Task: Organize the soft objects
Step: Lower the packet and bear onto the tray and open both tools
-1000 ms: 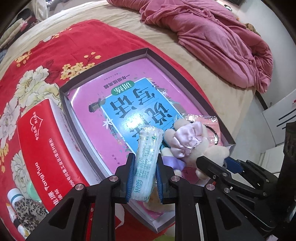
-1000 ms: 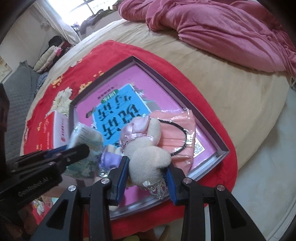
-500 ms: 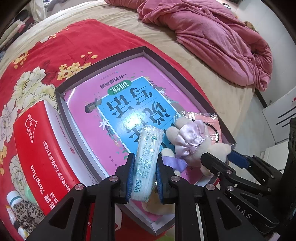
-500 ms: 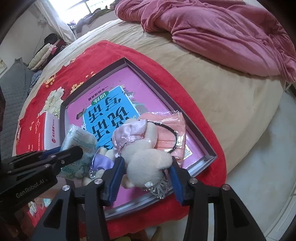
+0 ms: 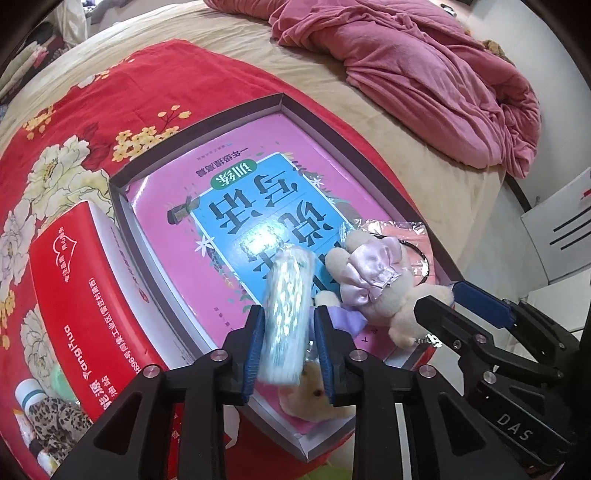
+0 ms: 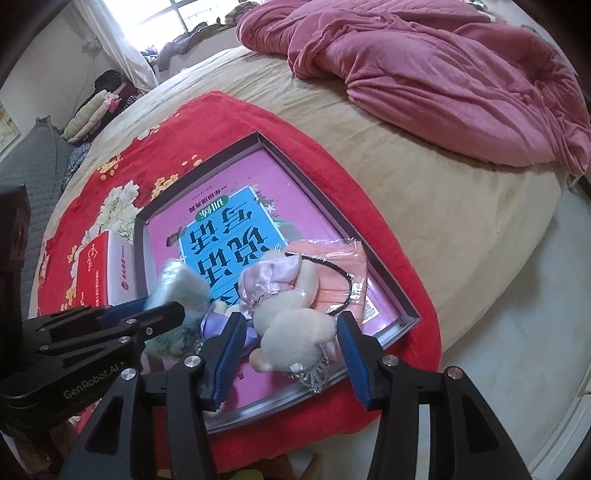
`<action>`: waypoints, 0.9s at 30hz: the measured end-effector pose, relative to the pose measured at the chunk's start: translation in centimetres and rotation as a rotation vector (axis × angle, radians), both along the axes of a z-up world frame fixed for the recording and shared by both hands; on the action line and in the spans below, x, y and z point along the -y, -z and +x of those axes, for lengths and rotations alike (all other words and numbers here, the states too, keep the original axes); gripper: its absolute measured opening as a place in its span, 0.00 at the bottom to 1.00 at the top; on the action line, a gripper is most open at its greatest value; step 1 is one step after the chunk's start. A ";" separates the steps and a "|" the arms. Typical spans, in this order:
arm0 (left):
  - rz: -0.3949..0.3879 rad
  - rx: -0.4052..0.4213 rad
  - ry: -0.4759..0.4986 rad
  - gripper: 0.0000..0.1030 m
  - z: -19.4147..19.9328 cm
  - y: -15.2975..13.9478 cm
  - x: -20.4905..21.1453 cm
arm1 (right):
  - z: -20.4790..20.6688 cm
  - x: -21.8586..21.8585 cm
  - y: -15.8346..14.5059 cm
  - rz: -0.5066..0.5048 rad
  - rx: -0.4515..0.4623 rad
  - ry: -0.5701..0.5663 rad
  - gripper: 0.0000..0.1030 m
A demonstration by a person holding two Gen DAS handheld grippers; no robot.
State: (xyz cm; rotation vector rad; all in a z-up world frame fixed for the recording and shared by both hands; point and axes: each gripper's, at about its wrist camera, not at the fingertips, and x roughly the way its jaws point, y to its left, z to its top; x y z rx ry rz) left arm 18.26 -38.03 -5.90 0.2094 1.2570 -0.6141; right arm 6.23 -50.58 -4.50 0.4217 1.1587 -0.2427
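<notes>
Bedding: red floral blanket (image 6: 229,122) over beige bed (image 6: 461,206), window (image 6: 155,18) behind.

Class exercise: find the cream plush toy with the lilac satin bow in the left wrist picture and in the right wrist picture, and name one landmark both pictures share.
Left wrist view: the plush toy lies right of centre, in the tray's near right corner, beside the right gripper.
Right wrist view: the plush toy sits low in the centre, between the right gripper's blue pads.
Shared landmark: the pink and blue book in the tray.
</notes>
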 end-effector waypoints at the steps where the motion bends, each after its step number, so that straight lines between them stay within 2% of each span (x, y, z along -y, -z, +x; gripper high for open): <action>1: 0.000 0.001 0.001 0.29 -0.1 0.0 0.0 | 0.0 0.0 -0.2 0.000 0.004 0.000 0.49; 8: 0.010 0.007 0.006 0.37 -0.3 -0.5 0.1 | -0.2 0.0 -0.8 0.001 0.016 -0.001 0.49; 12: -0.003 0.008 -0.003 0.45 -0.4 -0.9 -0.4 | -0.3 0.1 -1.0 0.001 0.016 0.004 0.50; 15: -0.006 0.013 -0.004 0.49 -0.5 -1.2 -0.7 | -0.3 0.0 -1.2 -0.002 0.018 0.008 0.55; 27: -0.025 0.024 -0.010 0.55 -1.1 -2.5 -1.7 | -0.7 -0.3 -2.6 -0.012 0.035 0.009 0.56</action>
